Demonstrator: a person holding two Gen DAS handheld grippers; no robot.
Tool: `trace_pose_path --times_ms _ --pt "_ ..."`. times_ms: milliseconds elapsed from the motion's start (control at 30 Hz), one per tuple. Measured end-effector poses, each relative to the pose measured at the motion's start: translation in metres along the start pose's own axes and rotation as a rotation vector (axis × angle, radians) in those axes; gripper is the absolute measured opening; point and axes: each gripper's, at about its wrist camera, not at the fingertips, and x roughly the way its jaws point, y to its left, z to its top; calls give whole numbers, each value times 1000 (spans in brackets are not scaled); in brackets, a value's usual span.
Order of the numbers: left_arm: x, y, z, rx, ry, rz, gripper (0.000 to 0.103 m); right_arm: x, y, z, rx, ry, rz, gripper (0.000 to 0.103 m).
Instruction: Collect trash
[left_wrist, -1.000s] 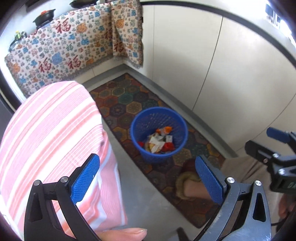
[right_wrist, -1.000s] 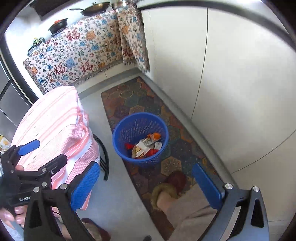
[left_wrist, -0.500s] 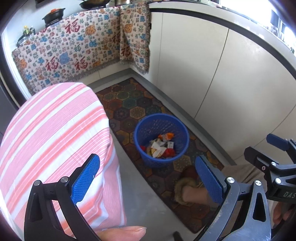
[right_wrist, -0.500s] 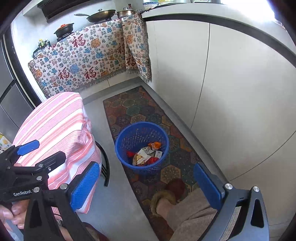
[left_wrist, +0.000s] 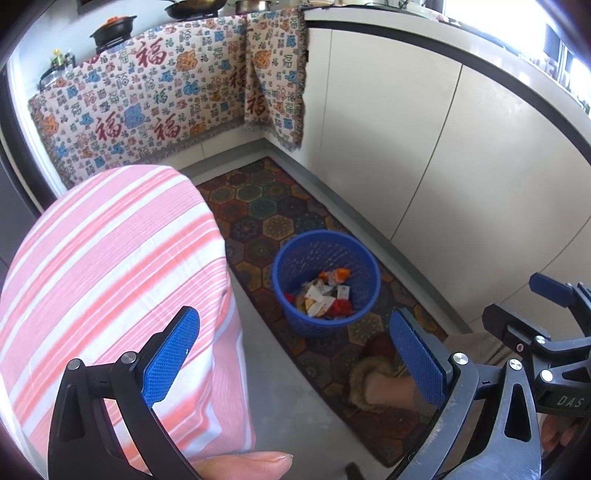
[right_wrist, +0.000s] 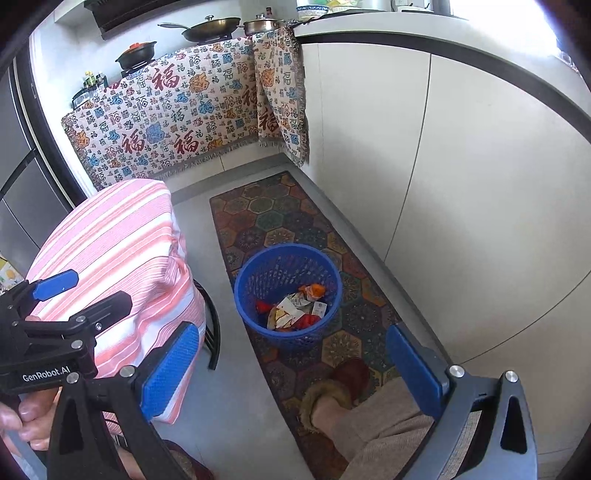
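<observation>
White cabinet fronts (right_wrist: 461, 177) fill the right side of the kitchen. A patterned cloth with red characters (left_wrist: 155, 110) hangs over the counter at the back. A pink and white striped cover (left_wrist: 110, 266) lies over furniture on the left. On the floor is a long rug with hexagon pattern (right_wrist: 280, 221). On this rug stands the round blue plastic basket (left_wrist: 327, 280), and the colourful trash wrappers (left_wrist: 325, 295) are inside it. The left gripper (left_wrist: 295, 354) and the right gripper (right_wrist: 291, 365) are both wide open and hold nothing.
</observation>
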Motion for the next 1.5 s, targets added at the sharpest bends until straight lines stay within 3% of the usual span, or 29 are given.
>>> trace_pose_path --times_ms 1500 --pt "2 -13 5 9 -8 25 102 2 -2 0 -1 -3 -2 103"
